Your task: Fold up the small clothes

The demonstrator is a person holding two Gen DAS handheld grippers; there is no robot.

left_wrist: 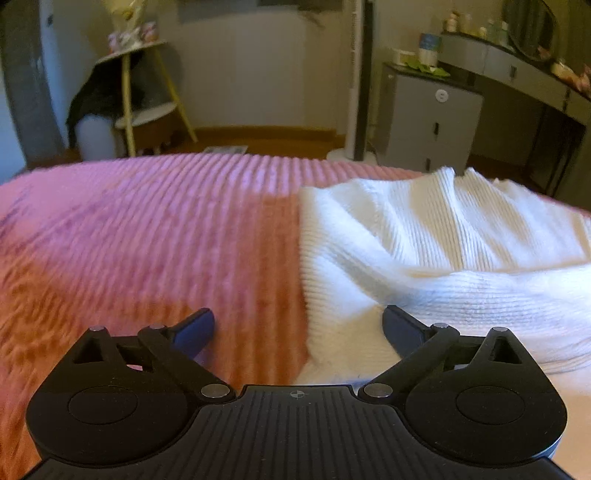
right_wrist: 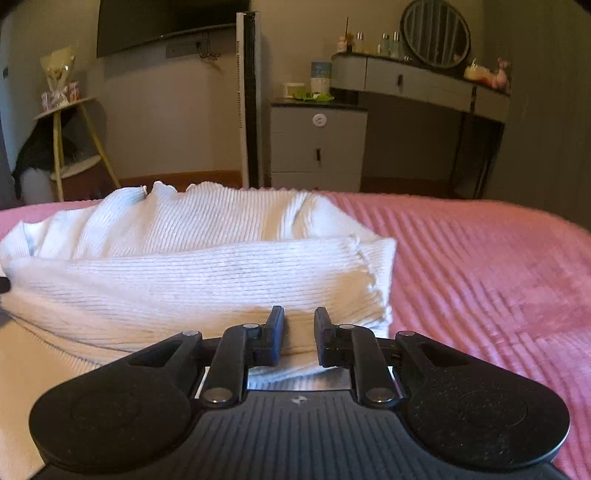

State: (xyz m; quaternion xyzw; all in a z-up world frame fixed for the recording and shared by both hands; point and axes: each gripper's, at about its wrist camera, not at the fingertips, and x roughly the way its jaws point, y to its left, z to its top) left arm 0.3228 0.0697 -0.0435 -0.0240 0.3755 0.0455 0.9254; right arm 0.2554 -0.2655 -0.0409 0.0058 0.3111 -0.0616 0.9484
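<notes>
1. Top [left_wrist: 424, 240] – white ribbed knit – lay on the bed [left_wrist: 147, 221], on a pink ribbed cover, w/ a fold across its near part.
2. Left gripper [left_wrist: 298, 325]: jaws spread wide, nothing pinched. Right finger sat over the top's left edge; left finger over bare pink cover. Can't tell if either touched the fabric.
3. Left view blurred, esp. the cover at left.
4. Right gripper [right_wrist: 299, 339]: jaws nearly together, narrow gap btwn them, w/ white knit in that gap at the near edge of the top [right_wrist: 207, 280]. Pinching a thin bit of the fabric, as far as the view showed.
5. In right view the folded band ran across the front, its raw hem end [right_wrist: 373, 269] toward the right; rest of the top bunched behind it.
6. Pink cover [right_wrist: 480, 277] bare to the right of the top.
7. Beyond the bed: grey drawer unit [right_wrist: 317, 147], tall white fan [right_wrist: 247, 103], desk [right_wrist: 417, 81] w/ round mirror [right_wrist: 436, 33], yellow-legged side stand [left_wrist: 144, 92] at left.
</notes>
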